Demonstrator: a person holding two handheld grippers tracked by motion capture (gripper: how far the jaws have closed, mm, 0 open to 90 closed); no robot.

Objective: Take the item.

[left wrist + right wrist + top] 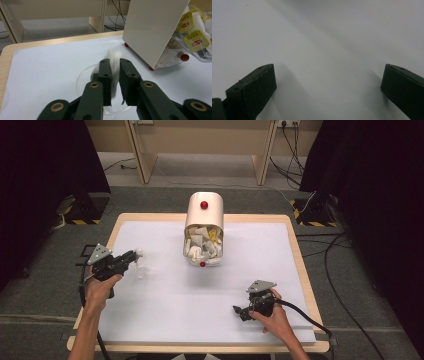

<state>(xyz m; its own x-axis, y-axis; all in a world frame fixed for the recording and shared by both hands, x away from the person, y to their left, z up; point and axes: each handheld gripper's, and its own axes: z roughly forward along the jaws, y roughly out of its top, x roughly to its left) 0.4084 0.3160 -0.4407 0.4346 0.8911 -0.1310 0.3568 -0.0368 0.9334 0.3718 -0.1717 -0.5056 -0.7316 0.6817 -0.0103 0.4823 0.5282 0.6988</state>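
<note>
At a white-covered surface (165, 315) with a wooden rim, I work a tool in each hand. My left tool (131, 255) reaches toward the middle of the surface from its left side, its jaws pressed nearly together on a blurred white tea bag (114, 65), which stands up between them and pokes out past their tips. In the left gripper view, that tool (114, 82) hangs just above a shallow clear glass dish (85, 79) that sits on the white sheet; whether the bag touches the dish I cannot tell.

Just beyond the dish, at the centre back of the surface, stands a cream-coloured dispenser box (204, 227) with a red knob (204, 205) on top and small red feet. Its clear front bin (200, 53) tilts open toward me and is packed with tea bags, several showing yellow paper tags (196, 41).

My right hand (272, 317) rests on the near right part of the surface, well apart from the box and the dish. The right tool (238, 311) points left across the sheet, and in the right gripper view its jaws stand spread wide with nothing between them, close over the bare white covering (324, 50).

My left hand (100, 287) grips the left tool from behind, a black cable (300, 312) trailing from the right one off the near edge.
</note>
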